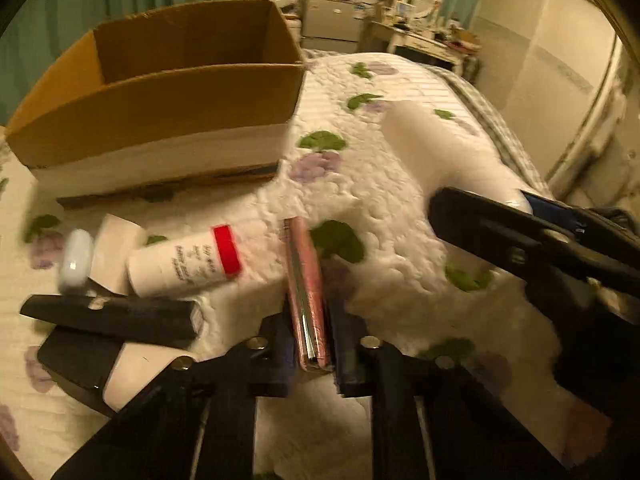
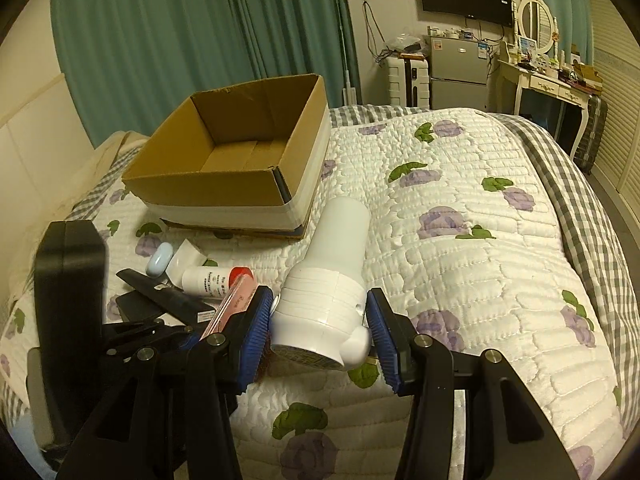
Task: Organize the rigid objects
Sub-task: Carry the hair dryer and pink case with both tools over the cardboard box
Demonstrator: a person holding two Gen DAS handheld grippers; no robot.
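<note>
Cardboard box (image 2: 240, 152) sits open and empty at far left on the quilted bed (image 2: 480, 240), and that's my drop target. I've got both grippers loaded: right gripper (image 2: 320, 332) clamped across the fat ribbed body of the white plastic fitting (image 2: 328, 280), its narrow neck pointing away from me; left gripper (image 1: 310, 344) pinched on the thin pink case (image 1: 306, 280), held edge-up between the pads. The box is ahead and left of both, well apart from the fitting, nearer to the pink case. My read: this is the carry-to-box step. To do it well I'd keep the squeeze steady, lift enough to clear the near box wall, bring one gripper in at a time so they don't collide over the opening, and set items low on the box floor rather than dropping them. The fitting is round, so it could roll in the grip. Left to collect at near left: white tube with red band (image 1: 184, 260), pale blue pebble-shaped case (image 2: 159, 259), black bar (image 1: 112, 314). The left view is blurry.
</note>
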